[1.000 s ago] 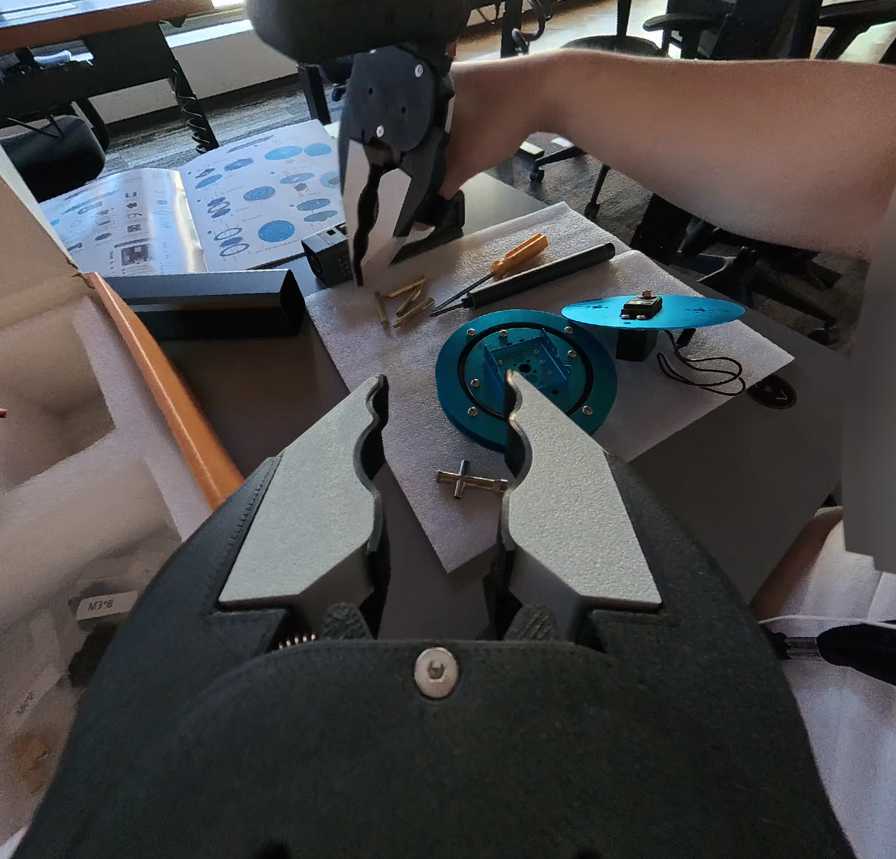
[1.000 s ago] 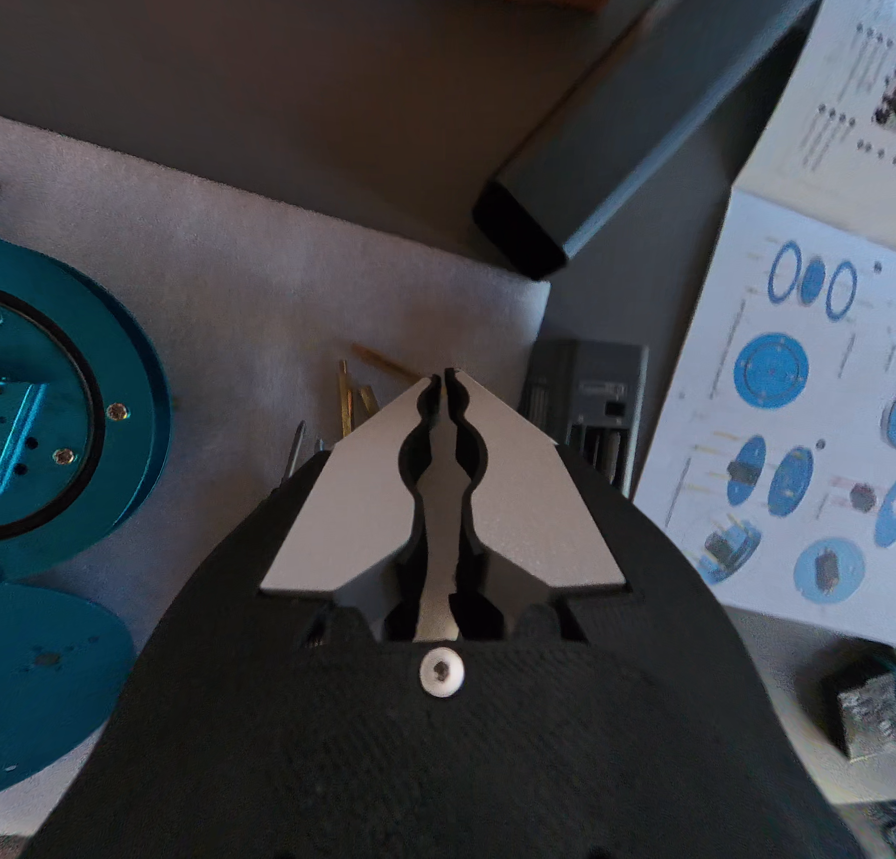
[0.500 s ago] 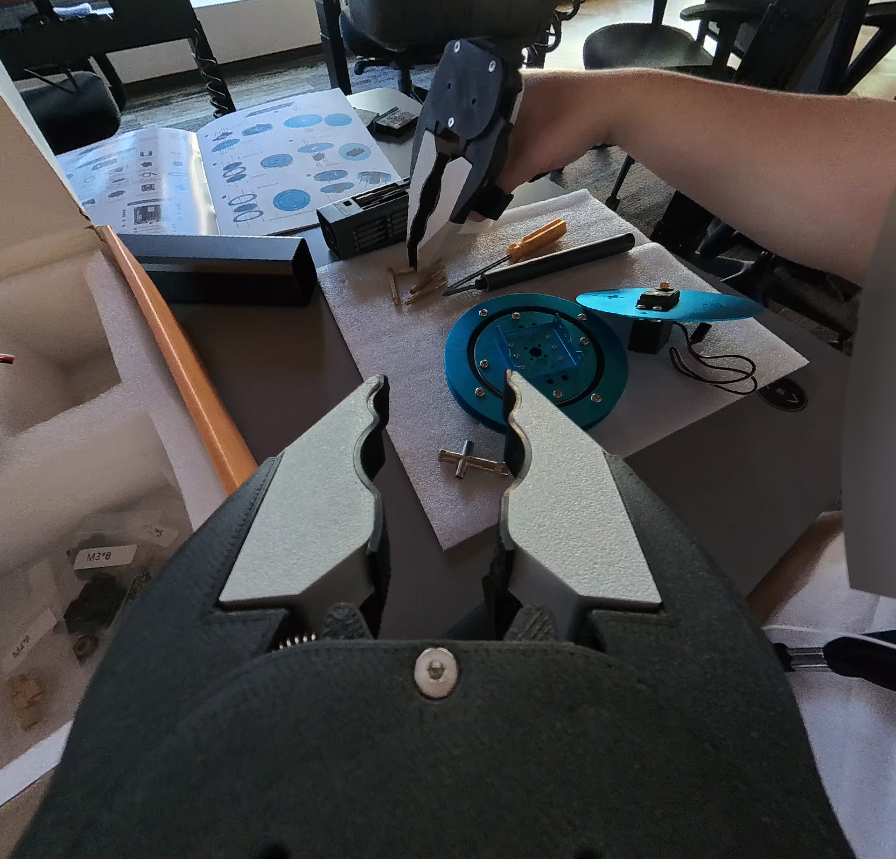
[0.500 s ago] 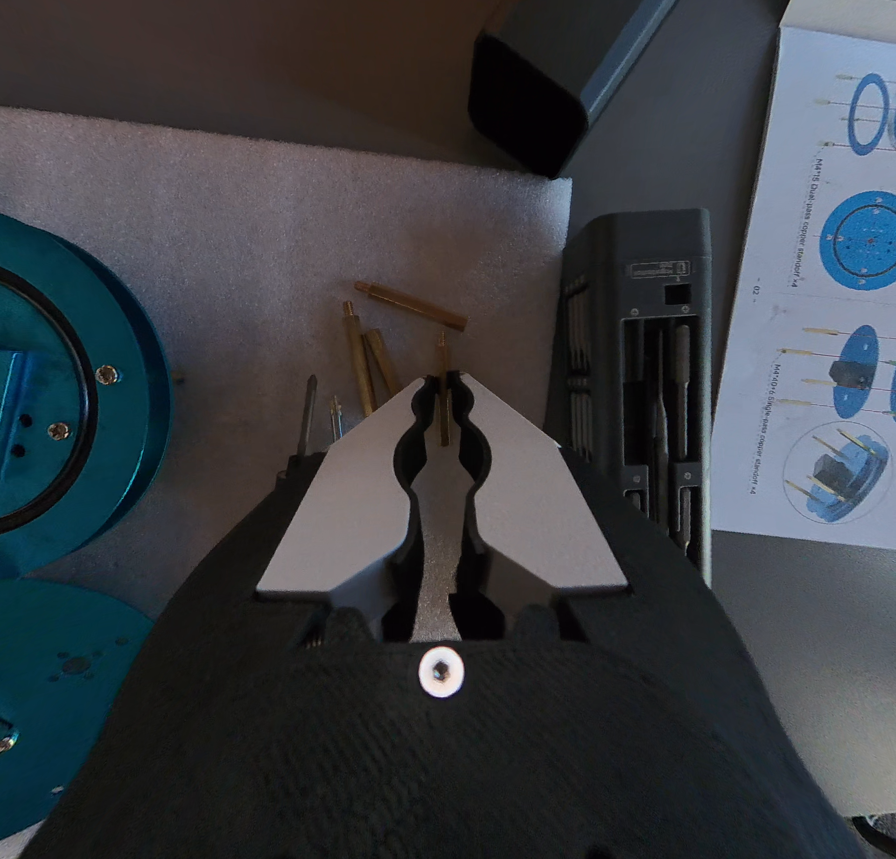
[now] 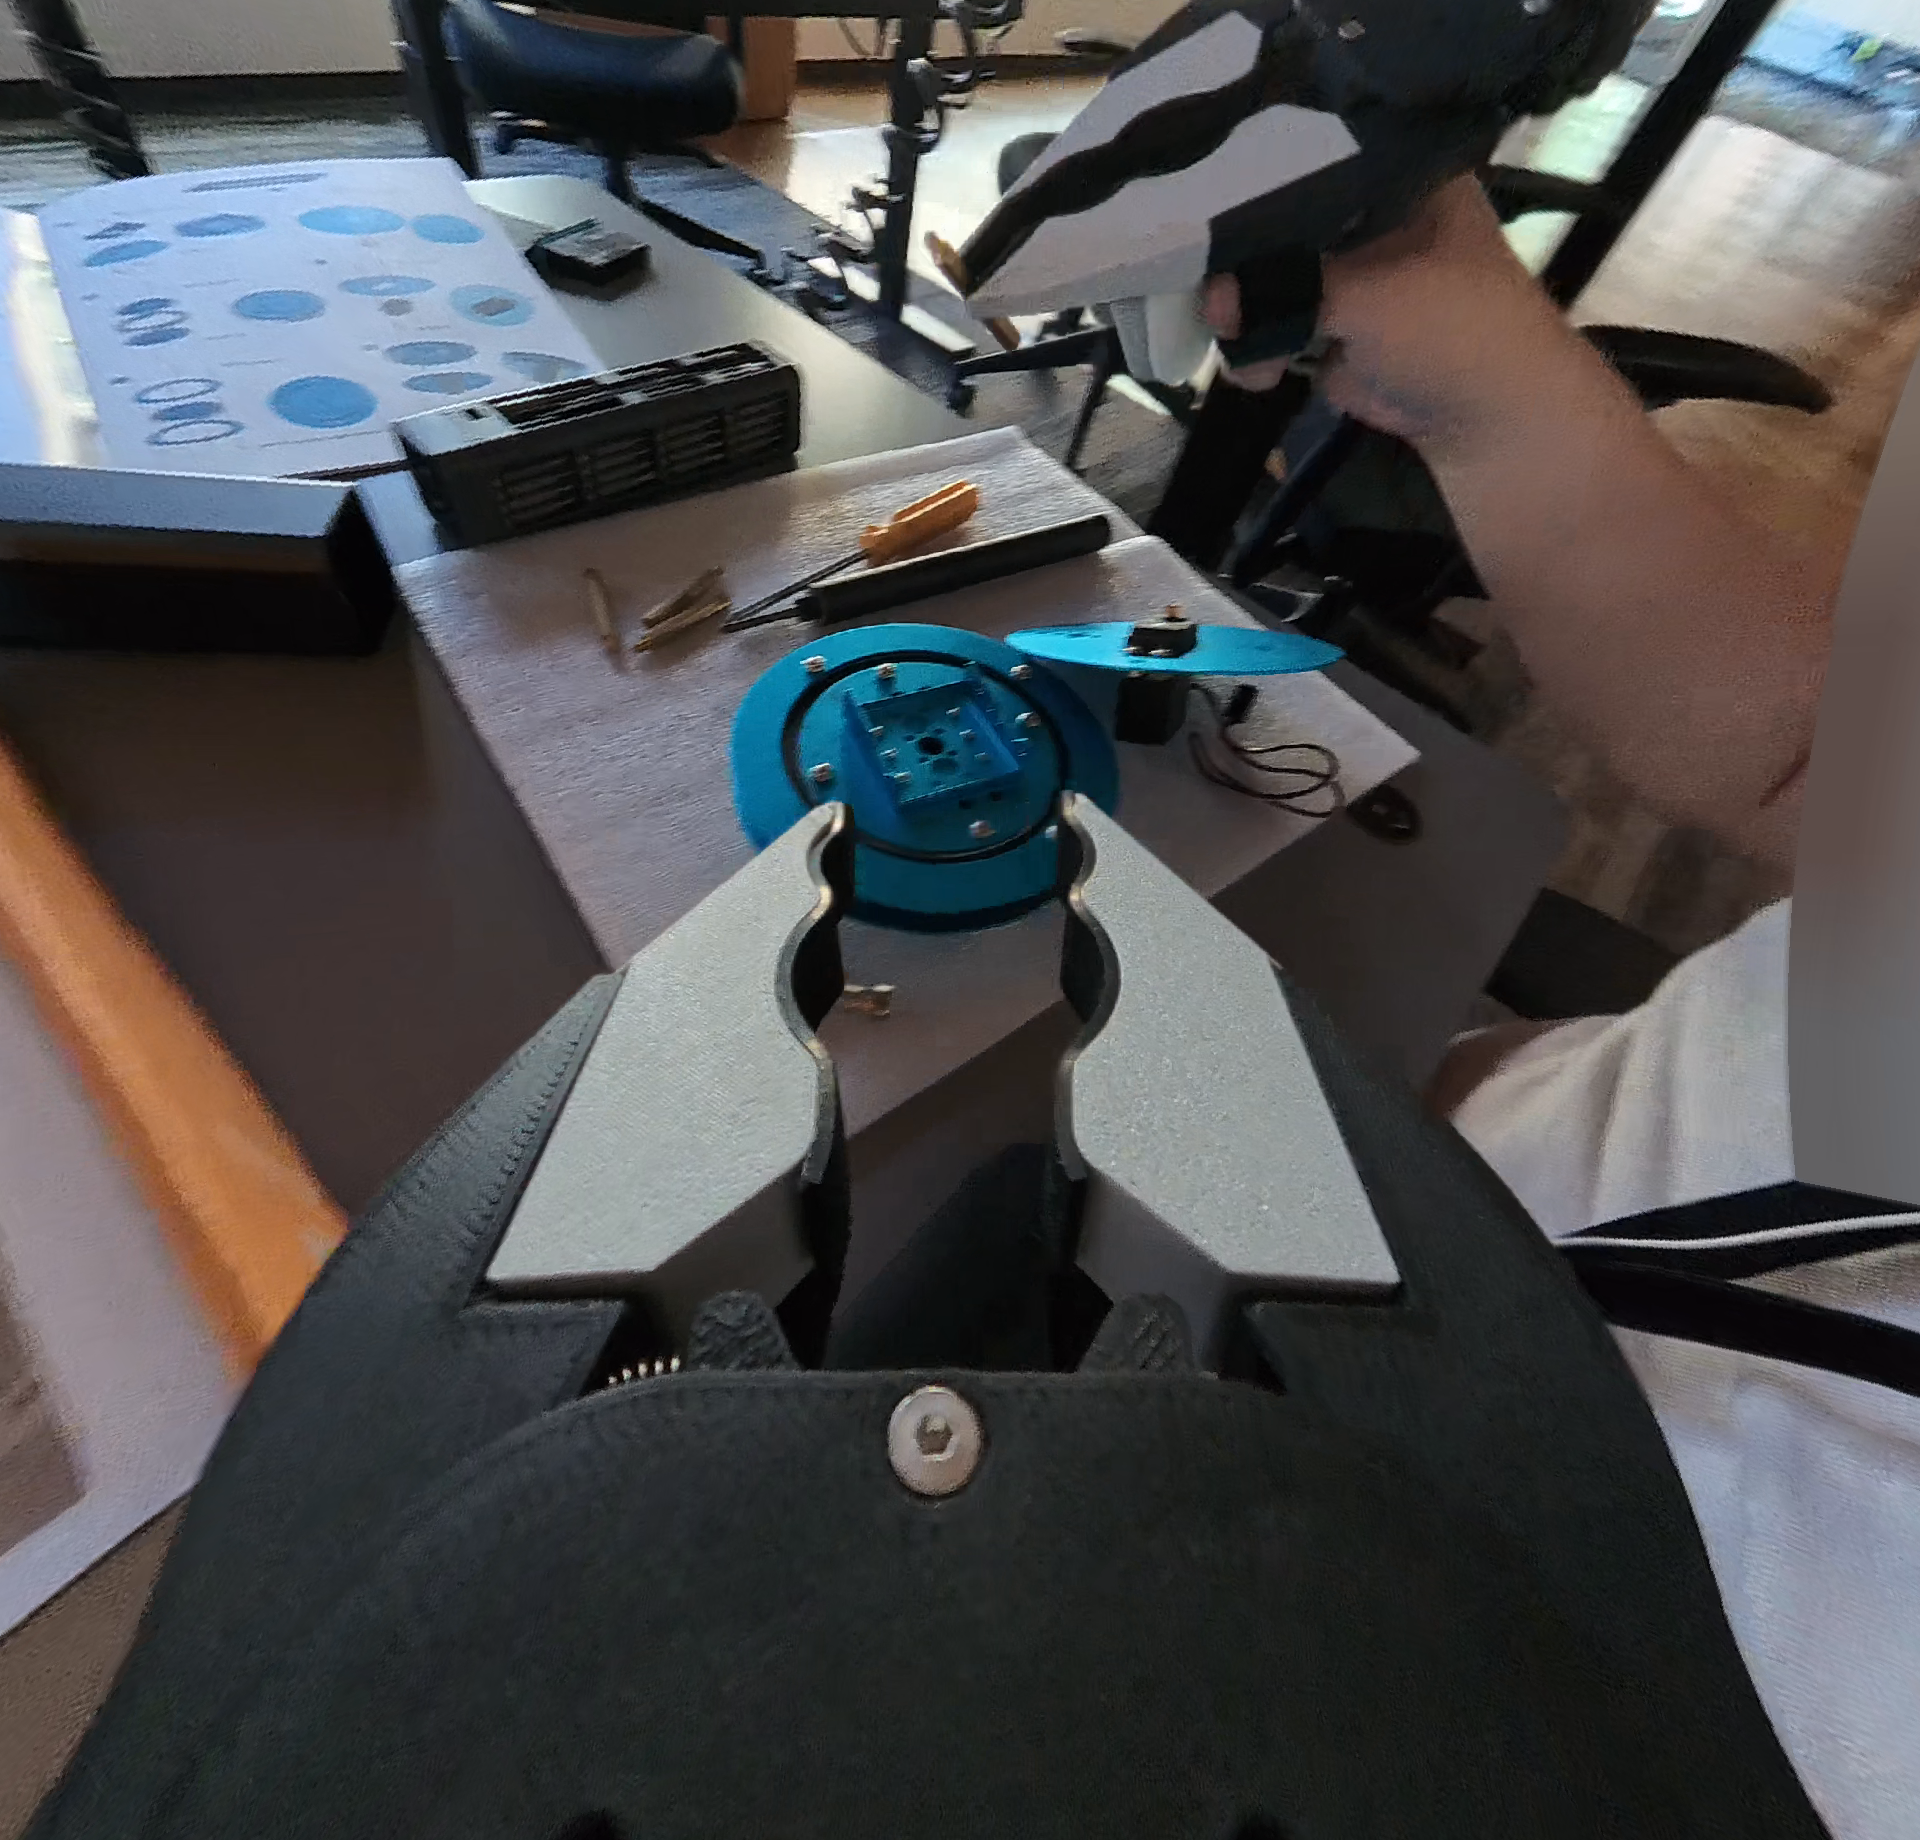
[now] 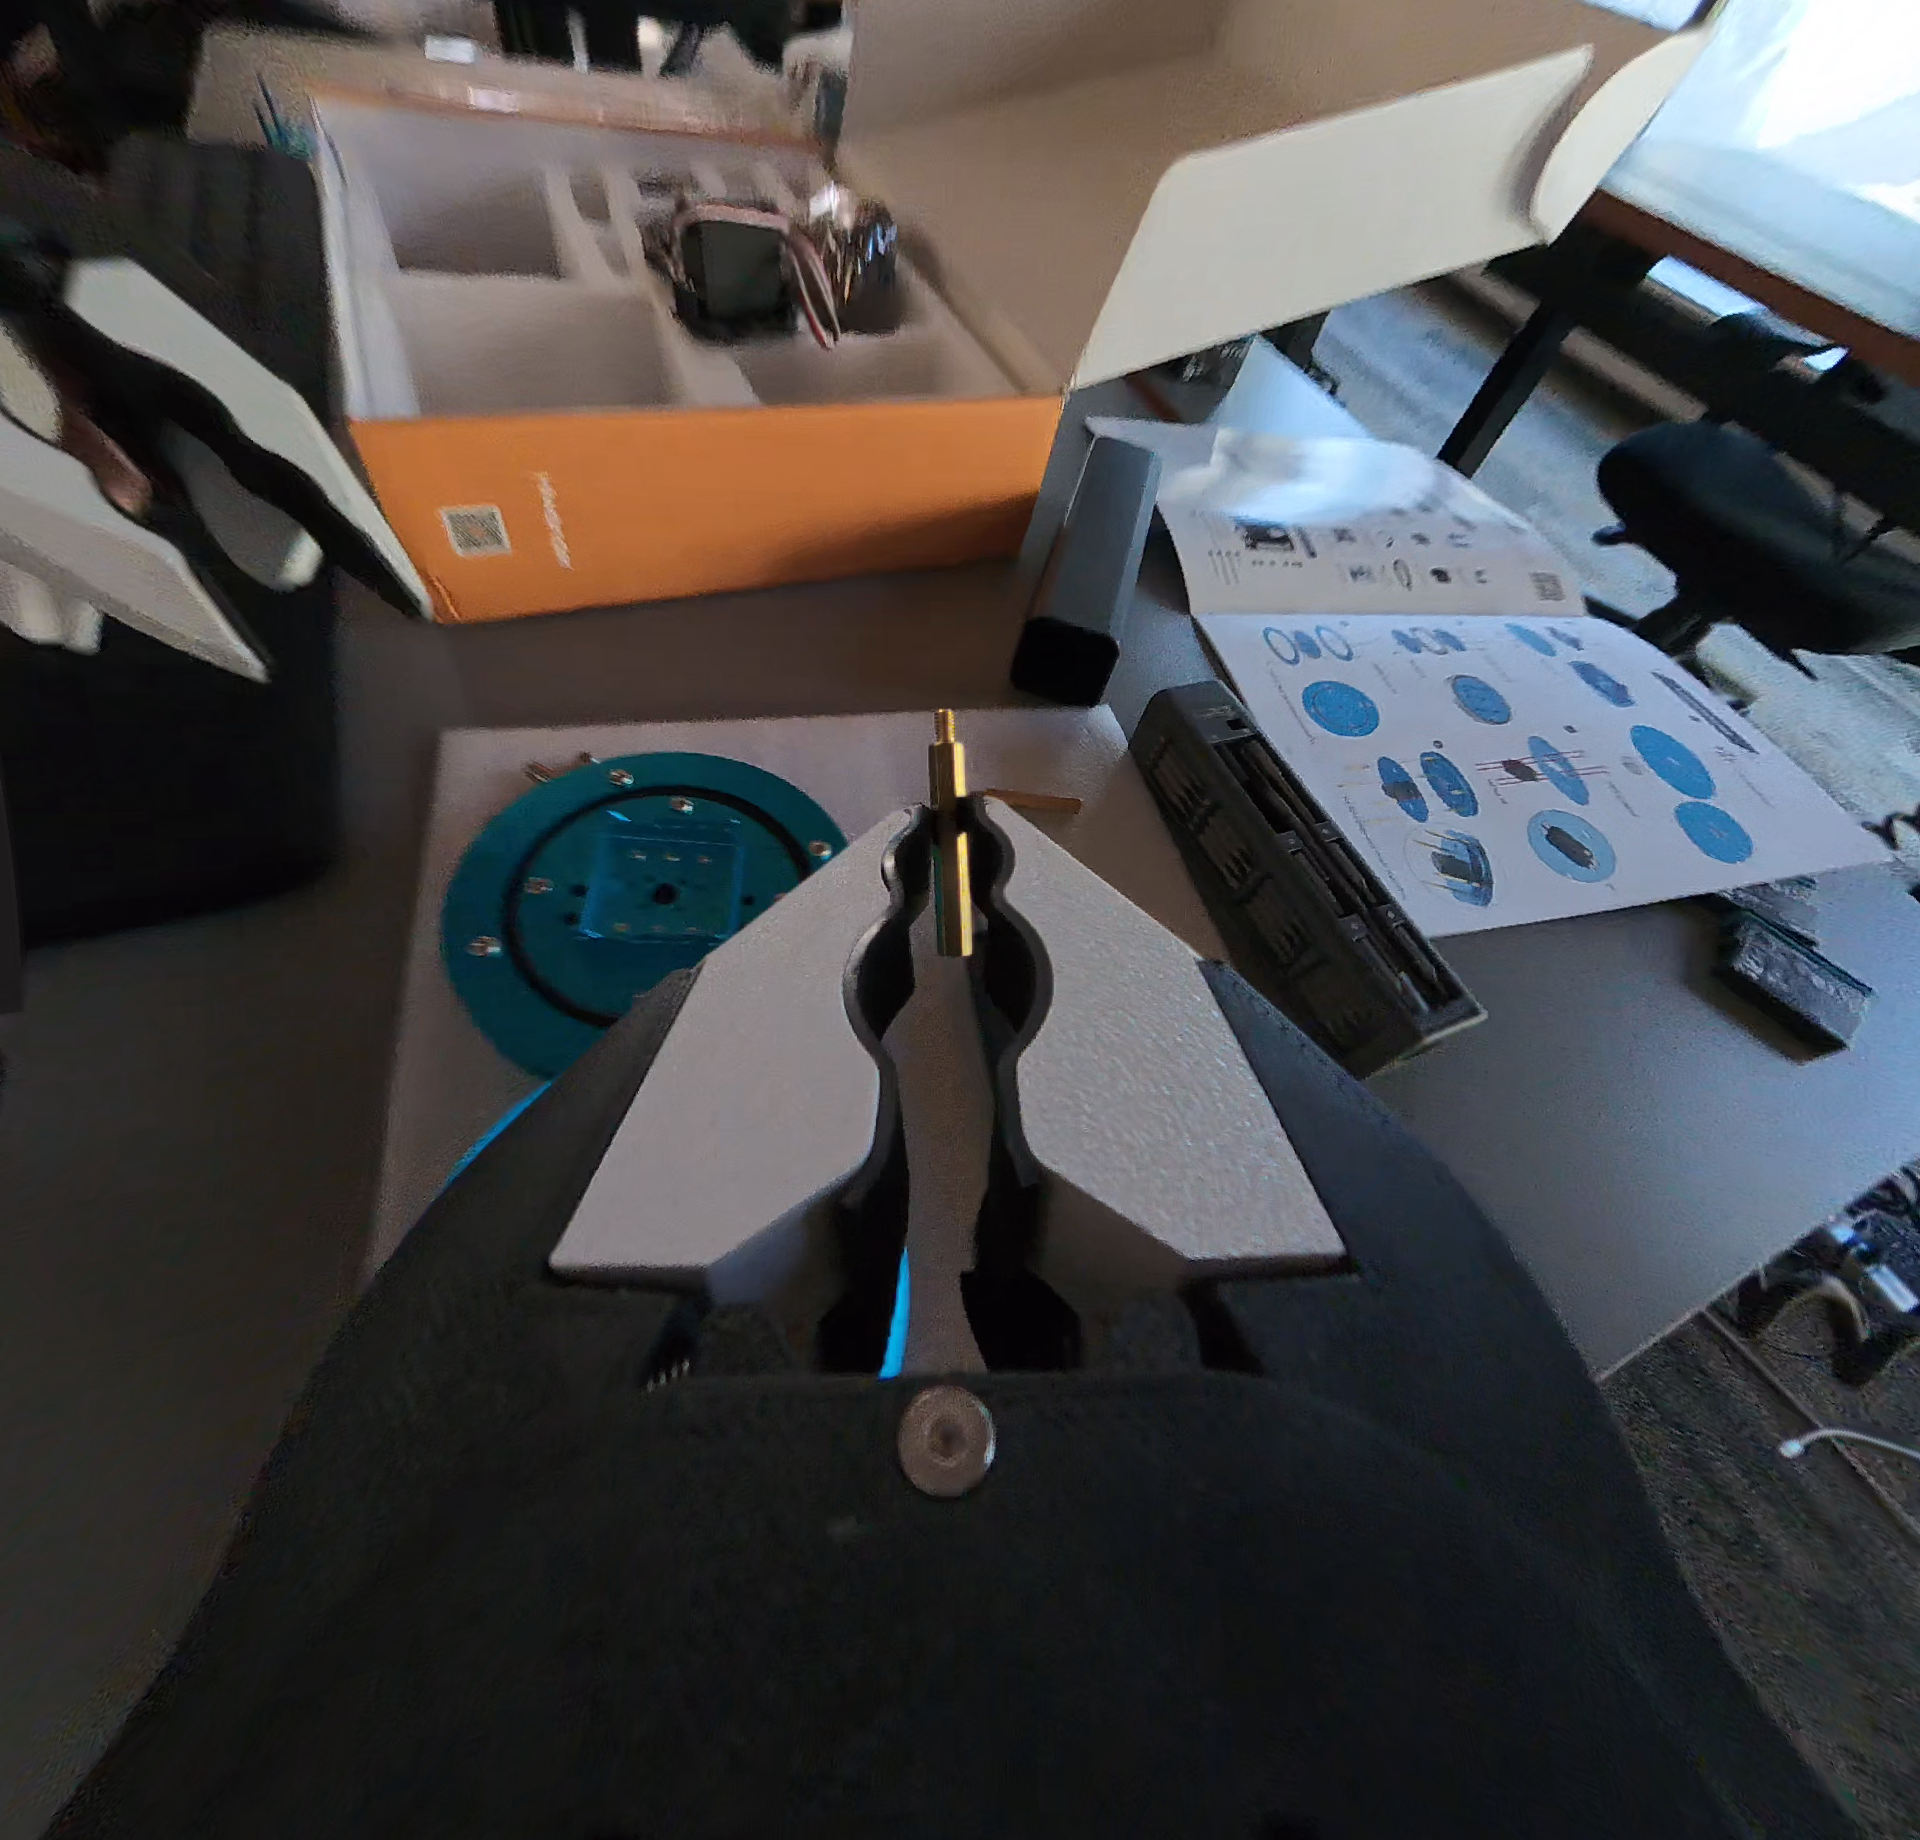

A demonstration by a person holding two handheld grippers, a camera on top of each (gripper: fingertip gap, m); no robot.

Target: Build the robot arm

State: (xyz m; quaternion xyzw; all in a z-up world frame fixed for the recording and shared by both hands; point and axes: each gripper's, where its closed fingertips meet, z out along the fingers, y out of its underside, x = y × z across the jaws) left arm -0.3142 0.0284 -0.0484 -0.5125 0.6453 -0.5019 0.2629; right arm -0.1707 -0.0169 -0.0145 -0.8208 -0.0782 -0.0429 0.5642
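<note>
My right gripper [image 6: 951, 819] is shut on a brass standoff [image 6: 951, 855], held upright in the air above the grey foam sheet [image 6: 810, 741]. In the left wrist view the right gripper [image 5: 1143, 190] hangs high at the upper right, held by a person's hand. My left gripper [image 5: 951, 819] is open and empty, its tips just short of the near rim of the round blue base [image 5: 925, 762], which also shows in the right wrist view [image 6: 623, 897]. Several loose brass standoffs [image 5: 675, 606] lie on the foam beyond the base.
A blue disc with a black servo [image 5: 1174, 647] stands right of the base. An orange-handled screwdriver [image 5: 920, 523], a black driver [image 5: 956, 564], a bit case [image 6: 1299, 886], a dark sleeve [image 6: 1086, 564], a manual [image 6: 1507, 751] and an open orange box [image 6: 707, 502] surround the foam. A small cross wrench [image 5: 868, 1001] lies near my left fingers. Some 15 centimeters of space lies between my two pairs of fingers.
My right gripper took hold of a brass standoff on the foam and lifted it up and to the right. My left gripper moved forward to the blue base and stayed open.
</note>
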